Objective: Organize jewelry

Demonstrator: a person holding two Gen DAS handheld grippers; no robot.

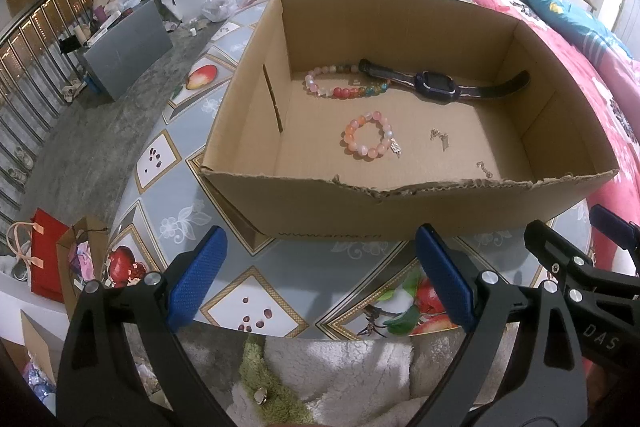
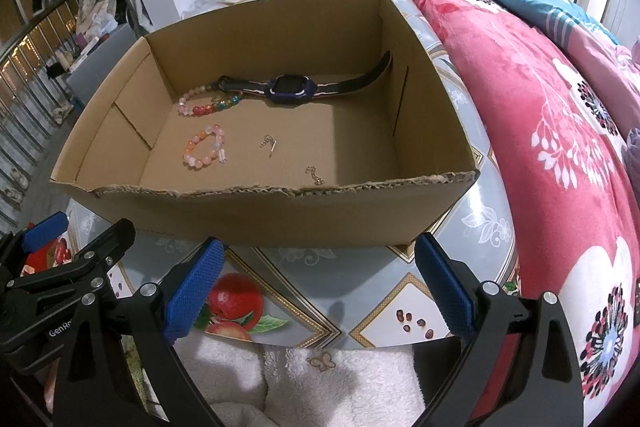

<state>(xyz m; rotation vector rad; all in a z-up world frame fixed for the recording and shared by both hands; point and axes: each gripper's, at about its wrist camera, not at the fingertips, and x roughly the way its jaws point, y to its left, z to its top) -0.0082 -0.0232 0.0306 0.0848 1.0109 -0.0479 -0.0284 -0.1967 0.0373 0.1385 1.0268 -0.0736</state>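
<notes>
An open cardboard box stands on the patterned table. Inside lie a multicoloured bead bracelet, a pink-orange bead bracelet, a dark blue smartwatch and two small gold chain pieces. My left gripper is open and empty, in front of the box's near wall. My right gripper is open and empty too, beside it; it shows at the right edge of the left wrist view.
The table has a fruit-print cloth. A bed with a pink floral blanket runs along the right. A grey box, bags and a railing are on the floor to the left. A white fluffy cloth lies below the grippers.
</notes>
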